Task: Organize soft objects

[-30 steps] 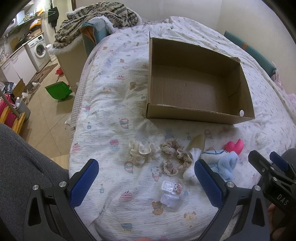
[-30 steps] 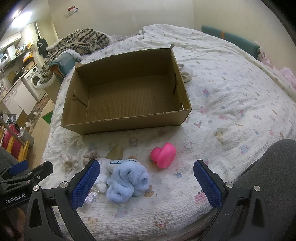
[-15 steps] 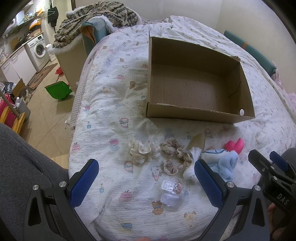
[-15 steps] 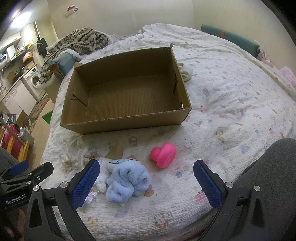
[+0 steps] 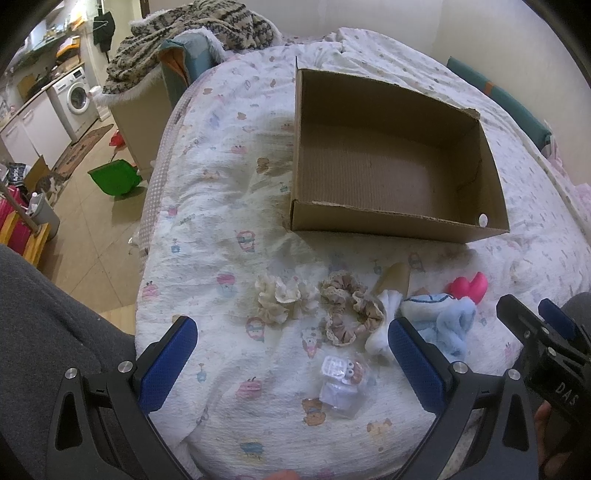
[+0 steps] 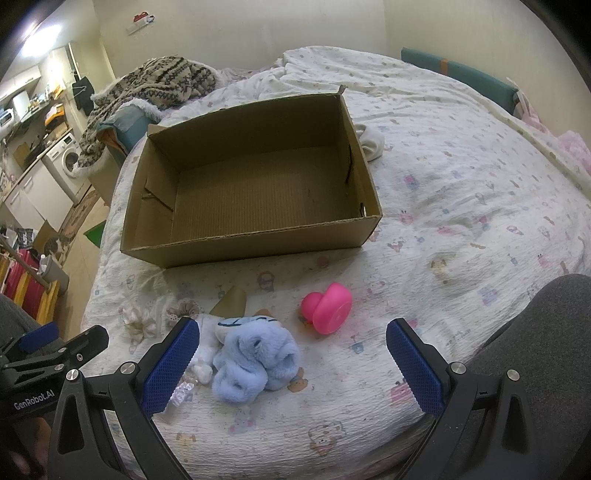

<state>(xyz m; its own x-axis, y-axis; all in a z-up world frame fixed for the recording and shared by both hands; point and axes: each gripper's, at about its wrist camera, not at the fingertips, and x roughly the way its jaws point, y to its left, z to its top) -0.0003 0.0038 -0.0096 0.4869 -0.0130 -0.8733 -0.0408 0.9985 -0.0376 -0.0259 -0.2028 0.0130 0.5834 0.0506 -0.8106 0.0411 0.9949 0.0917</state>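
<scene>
An empty cardboard box (image 5: 391, 221) (image 6: 251, 240) sits on the bed. In front of it lie a cream scrunchie (image 5: 282, 299) (image 6: 138, 319), a beige scrunchie (image 5: 347, 314), a white sock (image 5: 382, 325), a blue plush toy (image 5: 443, 321) (image 6: 255, 354), a pink rubber duck (image 5: 467, 286) (image 6: 327, 306) and a small clear packet (image 5: 341, 384). My left gripper (image 5: 291, 354) is open and empty, above the scrunchies and packet. My right gripper (image 6: 291, 354) is open and empty, above the plush and duck.
The bed (image 6: 461, 192) has a cartoon-print quilt. A white sock (image 6: 369, 142) lies right of the box. A patterned blanket (image 5: 192, 33) is heaped at the far left. The bed edge drops to the floor with a green dustpan (image 5: 114, 179).
</scene>
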